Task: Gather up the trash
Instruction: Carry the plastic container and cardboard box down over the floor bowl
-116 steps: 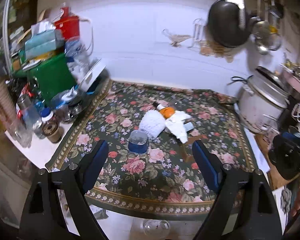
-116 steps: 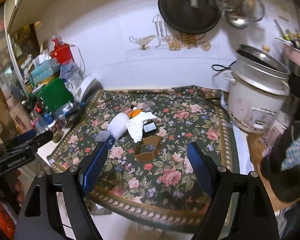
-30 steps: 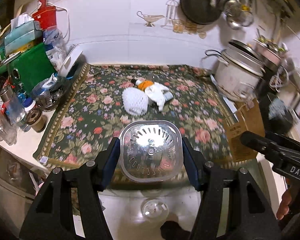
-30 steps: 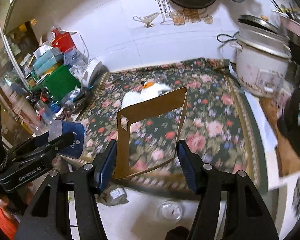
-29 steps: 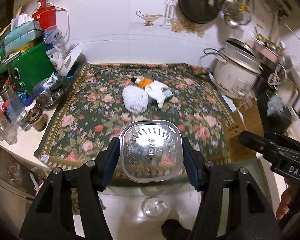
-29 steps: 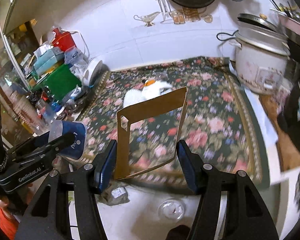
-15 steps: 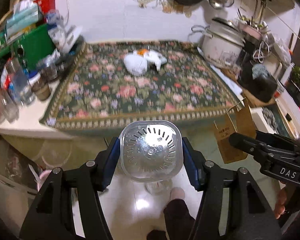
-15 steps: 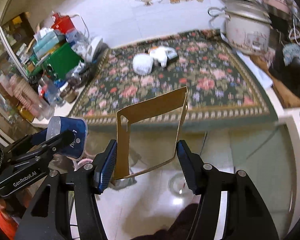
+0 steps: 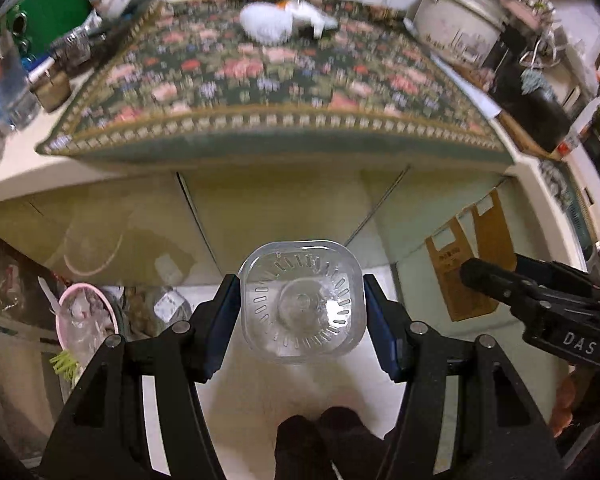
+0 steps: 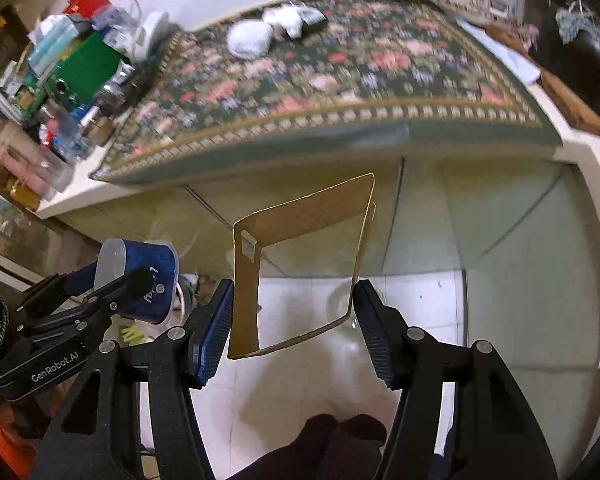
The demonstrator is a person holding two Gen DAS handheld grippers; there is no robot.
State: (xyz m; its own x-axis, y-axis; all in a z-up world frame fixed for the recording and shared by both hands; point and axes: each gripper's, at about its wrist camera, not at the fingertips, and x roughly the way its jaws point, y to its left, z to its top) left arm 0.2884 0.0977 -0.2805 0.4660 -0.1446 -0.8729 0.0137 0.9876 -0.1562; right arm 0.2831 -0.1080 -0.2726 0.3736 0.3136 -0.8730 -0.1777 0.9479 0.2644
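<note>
Lowered clear ribbed cup (image 9: 302, 304), hollow cardboard sleeve (image 10: 300, 264)

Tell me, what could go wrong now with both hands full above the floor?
The thin cardboard sleeve is pinched only at its lower edges by the right hand-held gripper, so it may buckle and slip. The clear plastic cup in the left hand-held gripper could miss the pink bin, which sits well off to the side.
</note>
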